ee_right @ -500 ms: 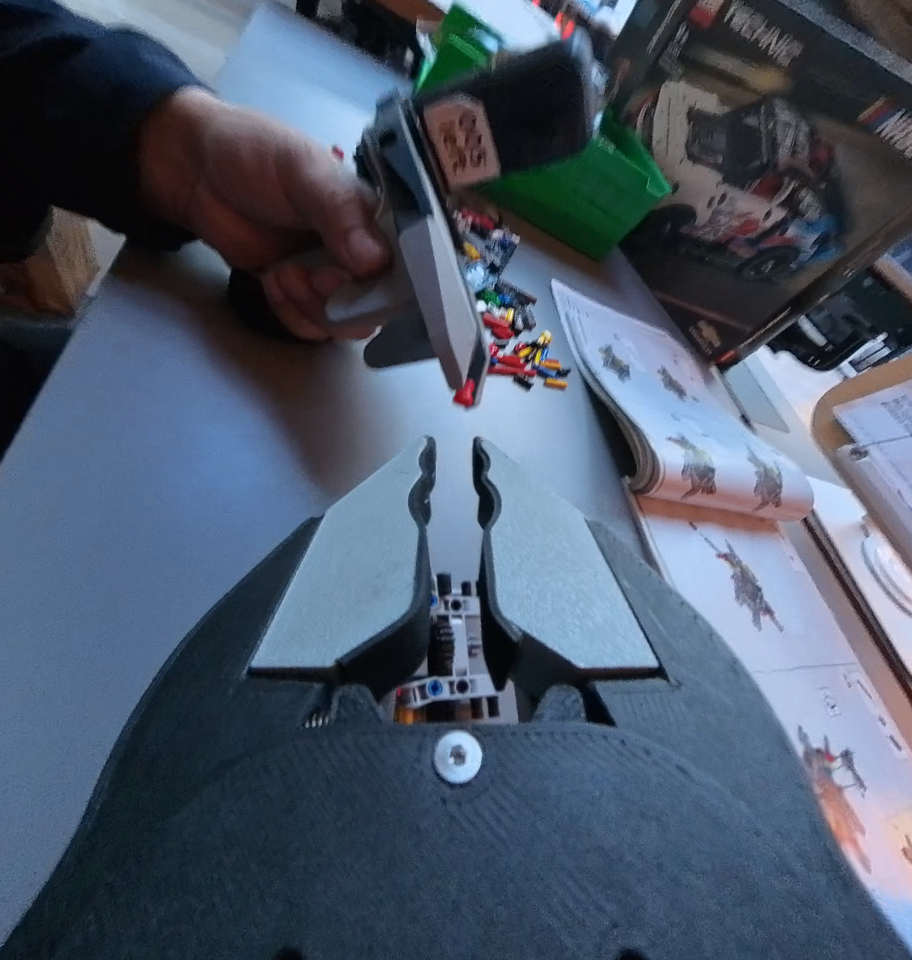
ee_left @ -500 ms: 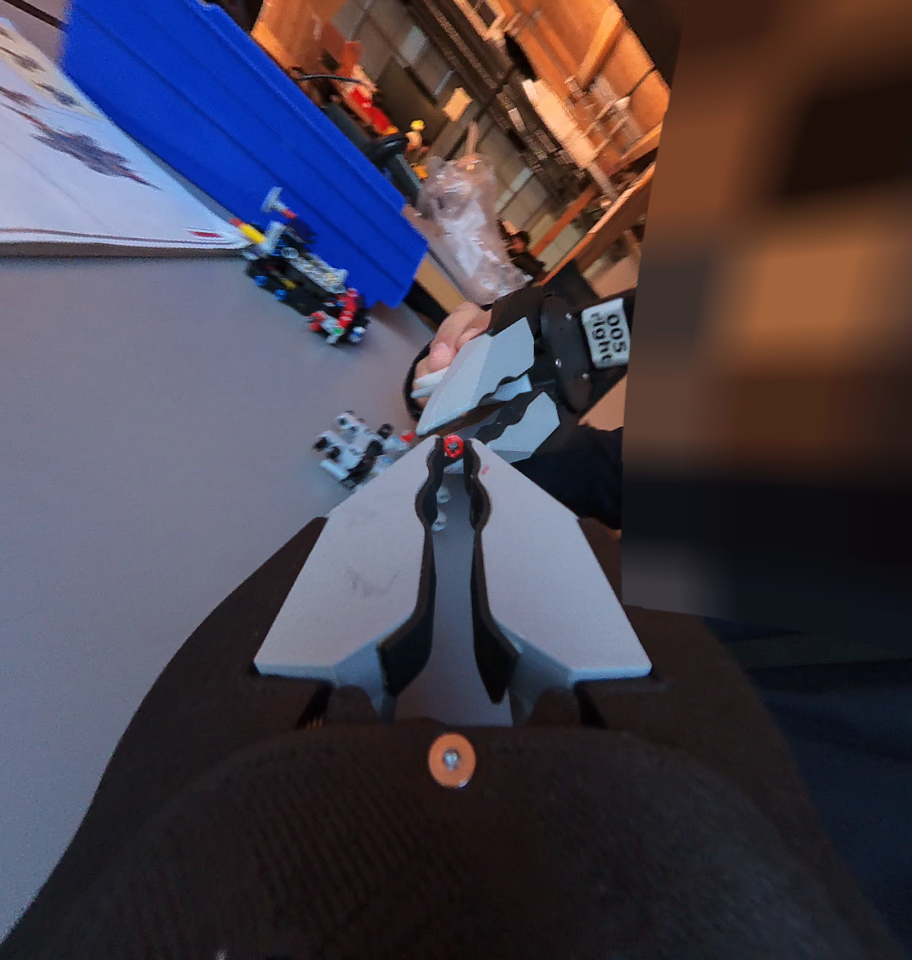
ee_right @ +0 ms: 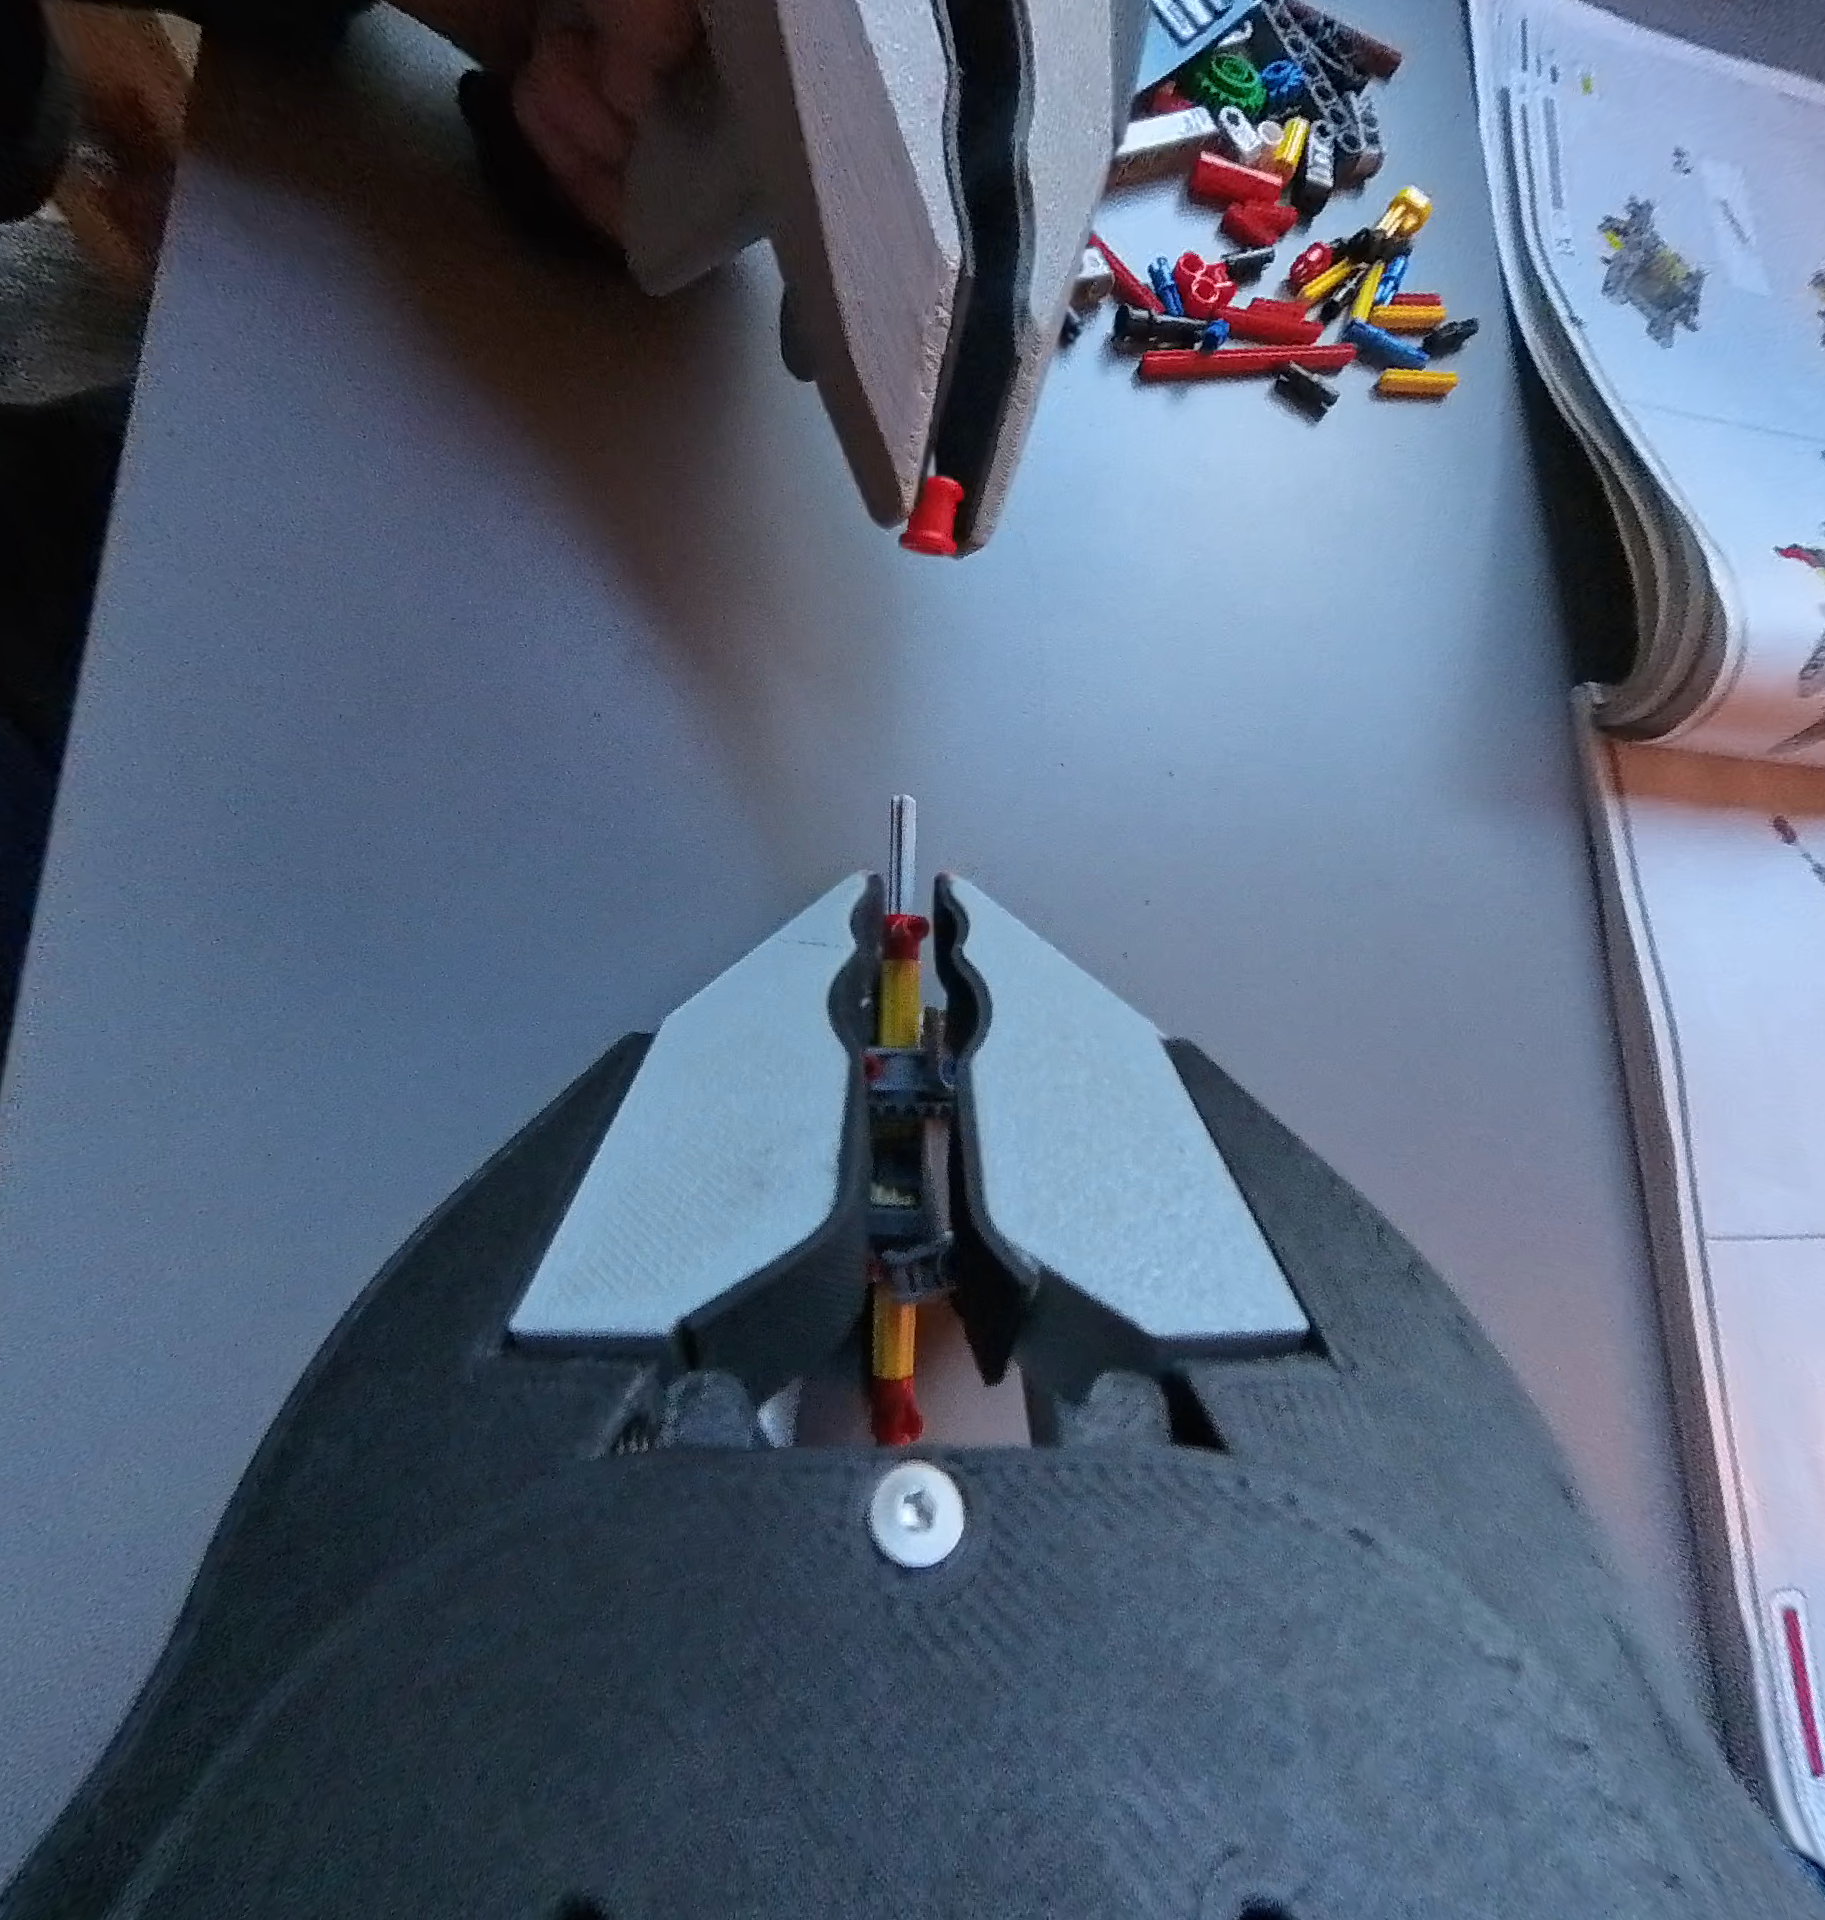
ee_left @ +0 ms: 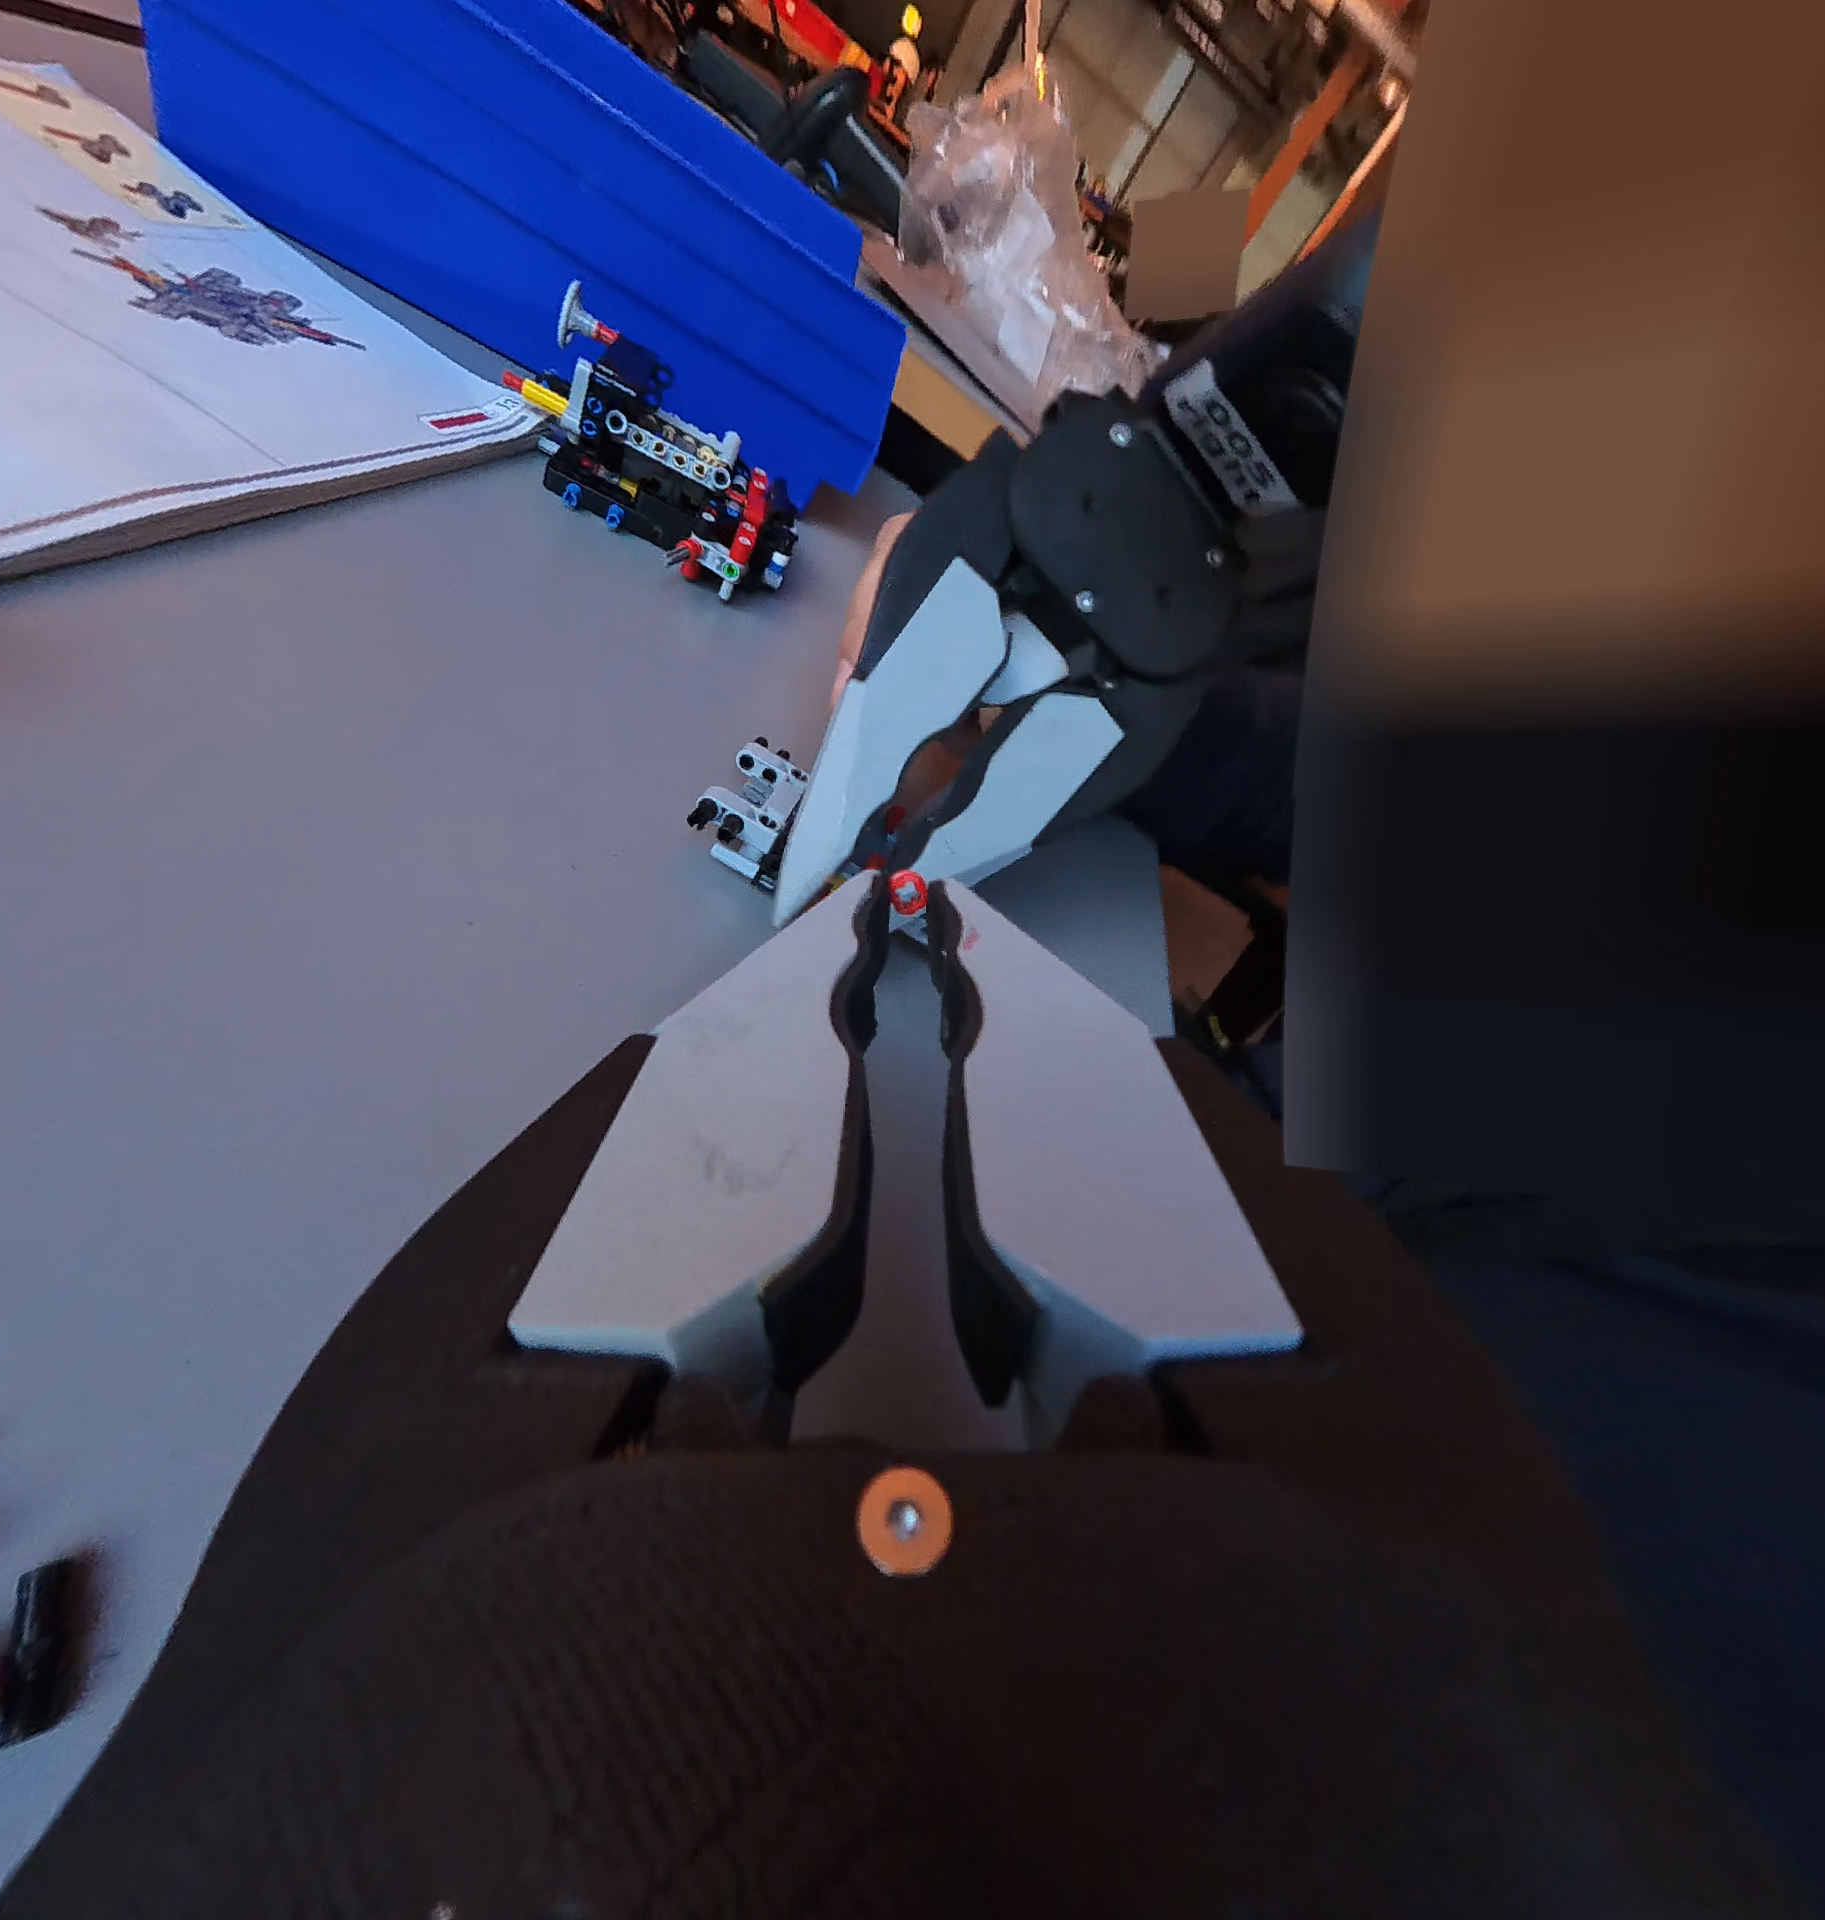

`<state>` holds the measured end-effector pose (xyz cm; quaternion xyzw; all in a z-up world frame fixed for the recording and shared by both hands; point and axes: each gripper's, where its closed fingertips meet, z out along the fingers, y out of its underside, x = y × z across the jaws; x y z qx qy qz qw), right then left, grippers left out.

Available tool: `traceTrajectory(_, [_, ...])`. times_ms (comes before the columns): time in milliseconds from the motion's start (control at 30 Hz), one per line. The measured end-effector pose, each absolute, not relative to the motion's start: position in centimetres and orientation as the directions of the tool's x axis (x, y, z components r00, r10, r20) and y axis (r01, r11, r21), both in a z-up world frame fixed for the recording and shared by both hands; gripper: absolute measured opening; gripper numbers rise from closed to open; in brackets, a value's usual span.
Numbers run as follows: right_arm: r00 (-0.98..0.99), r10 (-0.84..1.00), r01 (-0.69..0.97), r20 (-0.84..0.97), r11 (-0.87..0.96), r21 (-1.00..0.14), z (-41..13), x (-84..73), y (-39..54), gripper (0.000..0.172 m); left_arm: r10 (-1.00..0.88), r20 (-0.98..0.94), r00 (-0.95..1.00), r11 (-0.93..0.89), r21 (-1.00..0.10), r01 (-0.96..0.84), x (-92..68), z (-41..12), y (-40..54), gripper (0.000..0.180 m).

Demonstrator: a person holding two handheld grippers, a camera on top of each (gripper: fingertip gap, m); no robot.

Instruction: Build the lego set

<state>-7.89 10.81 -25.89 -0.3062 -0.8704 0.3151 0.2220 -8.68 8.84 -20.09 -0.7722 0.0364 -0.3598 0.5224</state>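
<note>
My left gripper is shut on a small red bushing pinched at its very tips. It also shows at the top of the right wrist view, with the bushing pointing down. My right gripper is shut on a small brick assembly with yellow, red and grey parts on an axle. The pale axle tip sticks out past the fingertips toward the bushing. In the left wrist view the right gripper angles down to the grey table, just beyond the bushing. The white beams of an assembly show beside its finger.
A blue bin, an open instruction booklet and a black built module lie at the back left. A pile of loose coloured parts and stacked booklets lie to the right. A person's hand holds the left gripper. Tip to tip, the grippers are about 6 centimeters apart.
My right gripper's jaws have closed from open over the assembly to gripping it. The left gripper, still holding the red bushing, now sits closer to the right gripper's tips.
</note>
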Motion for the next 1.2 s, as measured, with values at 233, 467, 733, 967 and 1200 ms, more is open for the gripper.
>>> traceTrajectory(233, [-0.721, 0.681, 0.412, 0.132, 0.574, -0.708, -26.0, -8.0, 10.7, 0.003, -0.418, 0.221, 0.881, -0.419, -0.908, 0.03, -8.0, -21.3, 9.0, 0.005])
traceTrajectory(467, [-0.737, 0.659, 0.384, 0.154, 0.594, -0.707, -26.0, -7.7, 10.8, 0.003, -0.389, 0.089, 0.917, -0.457, -0.883, -0.108, -7.6, -22.5, 9.1, 0.004])
traceTrajectory(733, [-0.747, 0.632, 0.36, 0.204, 0.644, -0.675, -26.2, -7.6, 10.7, 0.003, -0.344, -0.16, 0.925, -0.468, -0.825, -0.317, -8.4, -23.2, 9.1, 0.004])
traceTrajectory(967, [-0.757, 0.613, 0.339, 0.224, 0.662, -0.668, -26.3, -7.5, 10.6, 0.003, -0.346, -0.182, 0.921, -0.468, -0.817, -0.337, -8.4, -23.2, 9.1, 0.004])
traceTrajectory(1200, [-0.769, 0.58, 0.314, 0.267, 0.707, -0.633, -26.5, -7.3, 10.5, 0.003, -0.374, -0.144, 0.916, -0.473, -0.82, -0.322, -8.2, -23.7, 9.0, 0.005])
